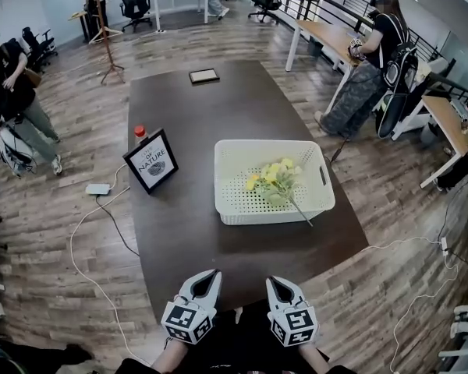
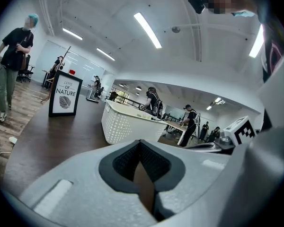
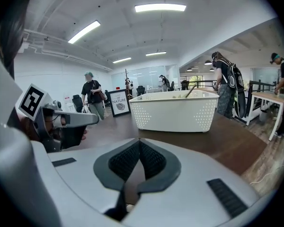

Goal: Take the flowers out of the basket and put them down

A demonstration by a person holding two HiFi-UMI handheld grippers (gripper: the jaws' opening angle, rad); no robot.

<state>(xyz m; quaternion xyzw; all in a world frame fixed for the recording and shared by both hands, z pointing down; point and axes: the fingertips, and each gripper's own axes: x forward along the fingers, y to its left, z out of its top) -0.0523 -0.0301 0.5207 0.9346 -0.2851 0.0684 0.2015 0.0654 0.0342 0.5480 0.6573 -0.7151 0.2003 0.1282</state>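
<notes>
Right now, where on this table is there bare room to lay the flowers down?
Bare table lies between the basket and the near edge, and beyond it up to the tablet. Tighter: between sign and basket, and right of it.

A sign (image 1: 150, 161) is standing on the table (image 1: 218, 107) ahead and left of the jaws, a bottle (image 1: 140, 133) sitting just behind it and a tablet (image 1: 203, 75) lying far ahead.
</notes>
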